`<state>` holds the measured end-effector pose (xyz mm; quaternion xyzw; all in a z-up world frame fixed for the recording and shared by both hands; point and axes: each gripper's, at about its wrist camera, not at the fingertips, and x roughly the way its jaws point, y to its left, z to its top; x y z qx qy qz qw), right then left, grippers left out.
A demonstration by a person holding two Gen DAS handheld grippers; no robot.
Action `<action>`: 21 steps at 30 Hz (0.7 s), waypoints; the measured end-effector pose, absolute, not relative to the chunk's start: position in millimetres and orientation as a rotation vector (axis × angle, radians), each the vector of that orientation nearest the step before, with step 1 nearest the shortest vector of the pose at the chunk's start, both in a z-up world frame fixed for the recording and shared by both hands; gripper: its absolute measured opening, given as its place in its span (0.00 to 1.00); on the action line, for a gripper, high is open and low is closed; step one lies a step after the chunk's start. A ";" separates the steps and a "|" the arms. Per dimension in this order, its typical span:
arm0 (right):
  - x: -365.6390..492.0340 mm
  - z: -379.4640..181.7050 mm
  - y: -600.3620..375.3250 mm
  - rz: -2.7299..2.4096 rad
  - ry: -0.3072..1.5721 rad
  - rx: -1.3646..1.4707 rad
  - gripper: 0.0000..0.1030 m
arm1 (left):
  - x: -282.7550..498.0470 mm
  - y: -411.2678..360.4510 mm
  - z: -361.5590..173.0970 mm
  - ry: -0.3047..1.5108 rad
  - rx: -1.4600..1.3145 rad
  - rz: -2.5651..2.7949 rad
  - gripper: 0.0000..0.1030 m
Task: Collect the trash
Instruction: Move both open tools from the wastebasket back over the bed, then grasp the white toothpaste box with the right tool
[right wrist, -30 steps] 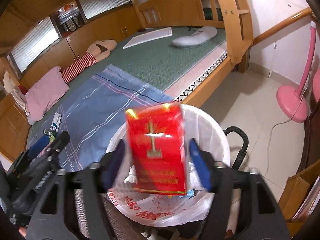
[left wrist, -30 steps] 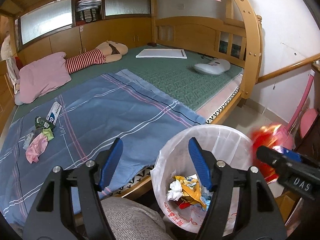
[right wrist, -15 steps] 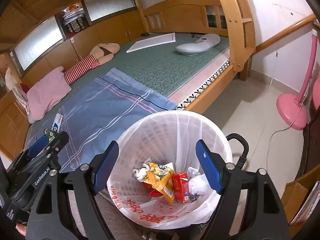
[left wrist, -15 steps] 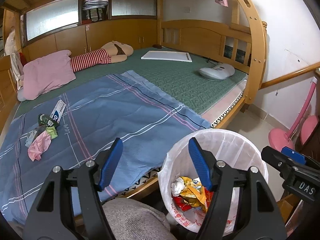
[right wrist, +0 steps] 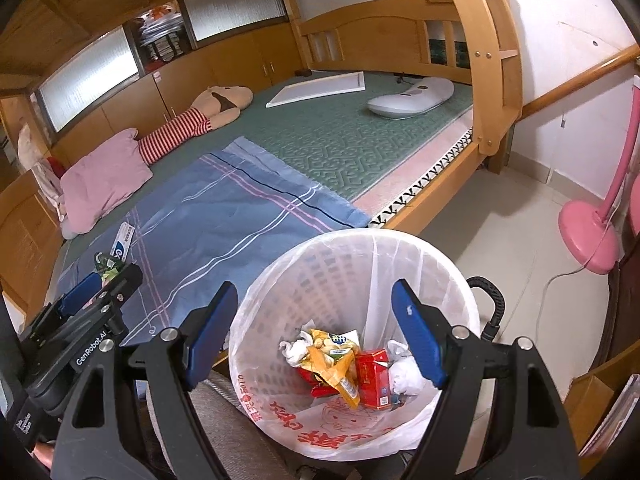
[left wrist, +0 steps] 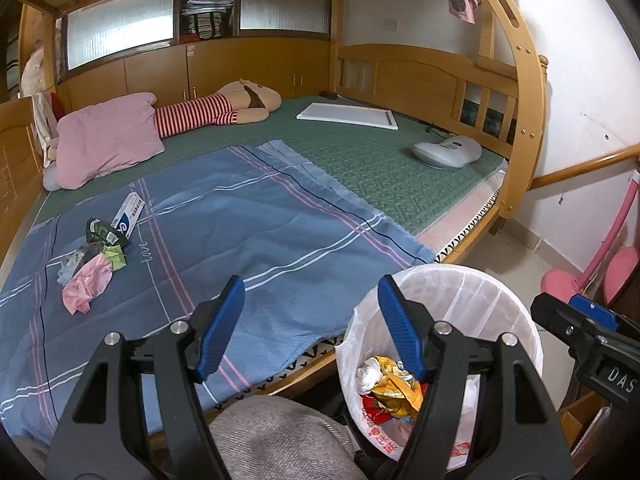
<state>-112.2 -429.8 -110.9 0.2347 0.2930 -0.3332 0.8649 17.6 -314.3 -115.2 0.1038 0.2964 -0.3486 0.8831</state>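
Note:
A white bin (right wrist: 360, 264) lined with a plastic bag stands on the floor beside the bed; it also shows in the left wrist view (left wrist: 460, 292). Inside lie a red carton (right wrist: 374, 378), a yellow snack wrapper (right wrist: 332, 356) and crumpled tissue. My right gripper (right wrist: 314, 312) is open and empty above the bin. My left gripper (left wrist: 312, 310) is open and empty over the bed edge. More trash lies far left on the blue sheet: a pink crumpled wrapper (left wrist: 86, 284), green wrappers (left wrist: 104, 234) and a white toothpaste box (left wrist: 129, 214).
A pink pillow (left wrist: 104, 140), a striped doll (left wrist: 216, 108), a white board (left wrist: 348, 116) and a white device (left wrist: 448, 152) lie on the green mat. The wooden bed post (left wrist: 524, 120) stands right. A pink fan base (right wrist: 588, 236) is on the floor.
The red carton left my right gripper and dropped into the bin; the jaws now stand open and empty. The left gripper lifted slightly, staying open.

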 end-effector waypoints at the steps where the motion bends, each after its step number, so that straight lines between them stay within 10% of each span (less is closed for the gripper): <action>1: -109.5 -110.8 -428.9 -0.695 0.616 0.488 0.76 | 20.0 -312.4 -115.5 0.618 0.213 -0.721 0.68; 21: 73.5 -115.8 -373.9 -0.400 0.738 0.398 0.77 | 132.0 -193.3 -130.9 0.652 0.115 -0.458 0.76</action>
